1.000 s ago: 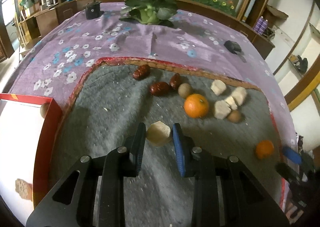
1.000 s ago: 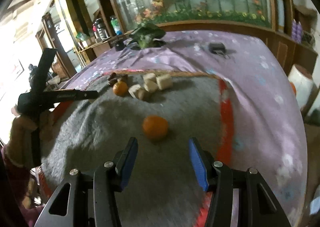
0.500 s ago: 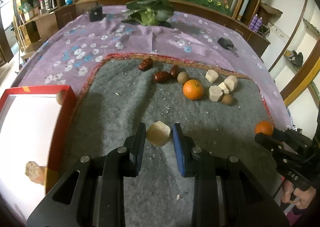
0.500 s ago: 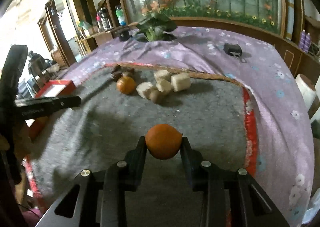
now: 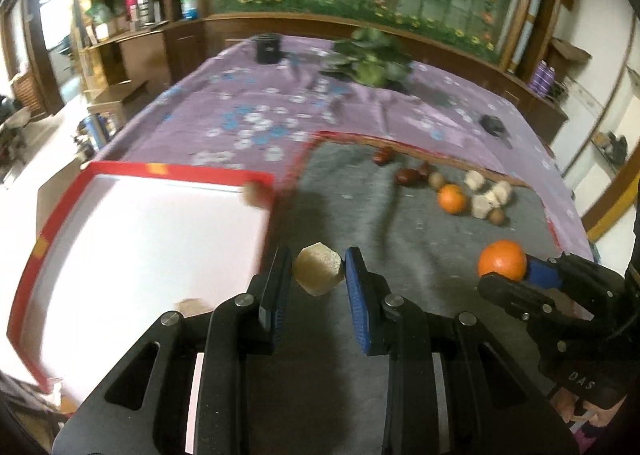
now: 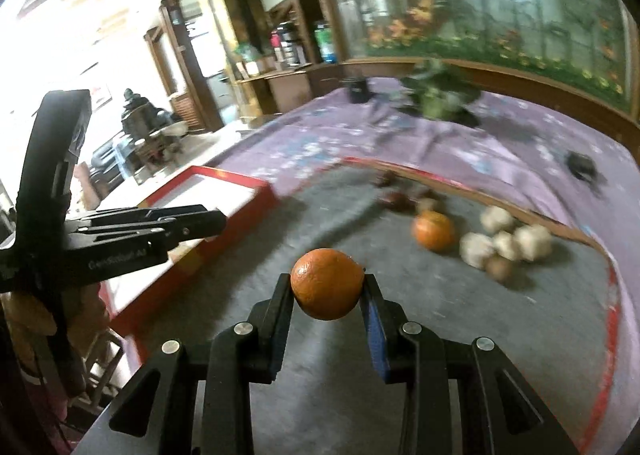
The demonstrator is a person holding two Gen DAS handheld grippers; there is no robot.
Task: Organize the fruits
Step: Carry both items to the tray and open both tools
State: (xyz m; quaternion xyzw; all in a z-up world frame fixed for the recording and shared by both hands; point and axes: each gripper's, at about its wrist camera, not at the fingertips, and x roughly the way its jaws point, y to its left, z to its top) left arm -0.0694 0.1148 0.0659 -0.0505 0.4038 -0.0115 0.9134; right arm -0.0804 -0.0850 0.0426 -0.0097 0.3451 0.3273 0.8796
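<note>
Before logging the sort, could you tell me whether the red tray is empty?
No, the red tray already holds a brownish piece in its far corner.

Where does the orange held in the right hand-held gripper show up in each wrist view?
Left wrist view: the held orange sits at the right edge, lower half, at the tips of the right hand-held gripper that reaches in from the right.
Right wrist view: the same orange is at centre, clamped between the two fingers.
Shared landmark: the second orange lying on the grey mat beside the pale chunks.
</note>
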